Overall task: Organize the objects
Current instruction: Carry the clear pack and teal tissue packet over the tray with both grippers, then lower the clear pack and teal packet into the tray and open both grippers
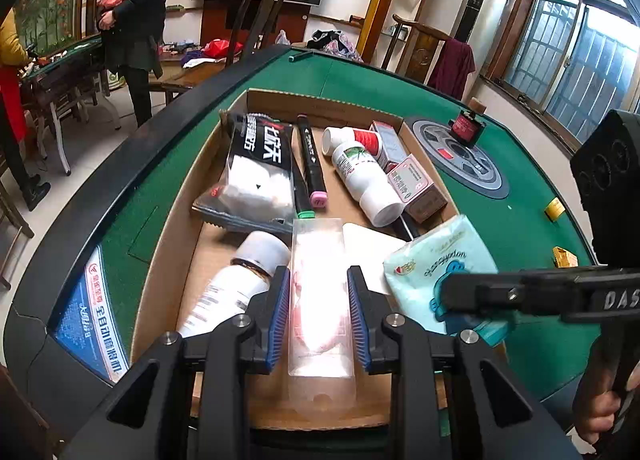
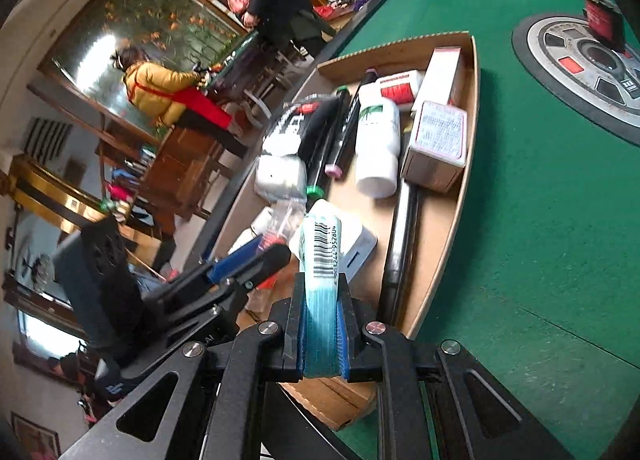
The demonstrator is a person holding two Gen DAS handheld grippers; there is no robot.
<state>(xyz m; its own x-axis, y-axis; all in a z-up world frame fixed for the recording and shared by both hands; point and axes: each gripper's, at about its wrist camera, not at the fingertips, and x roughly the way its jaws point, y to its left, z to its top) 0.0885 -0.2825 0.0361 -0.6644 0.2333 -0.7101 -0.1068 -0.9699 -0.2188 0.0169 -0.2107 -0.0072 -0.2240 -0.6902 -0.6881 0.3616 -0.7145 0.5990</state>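
While the left gripper [image 1: 319,312] hangs over the near end of the cardboard tray [image 1: 168,252], its jaws stand wide with a clear plastic case [image 1: 320,300] lying between the blue pads, a gap showing on each side, so nothing is gripped. Ahead of the jaws lie two markers [image 1: 310,157], two white bottles [image 1: 360,171], two small cartons [image 1: 416,183] and one black-and-white packet [image 1: 256,171]; a third bottle with a grey cap [image 1: 240,284] lies just left of them. To their right the light-blue tissue pack [image 1: 440,260] sits at the tray's edge under the right gripper's finger.

From the right wrist, the right gripper [image 2: 322,324] is closed narrow on that tissue pack [image 2: 320,260], barcode up, just above the tray's near end [image 2: 440,227], with the green felt table [image 2: 540,219] to the jaws' right. The left gripper's blue pad [image 2: 236,260] shows to the left.

The step in hand looks like placing the pack in the tray; next would come lowering it into bare cardboard and opening.
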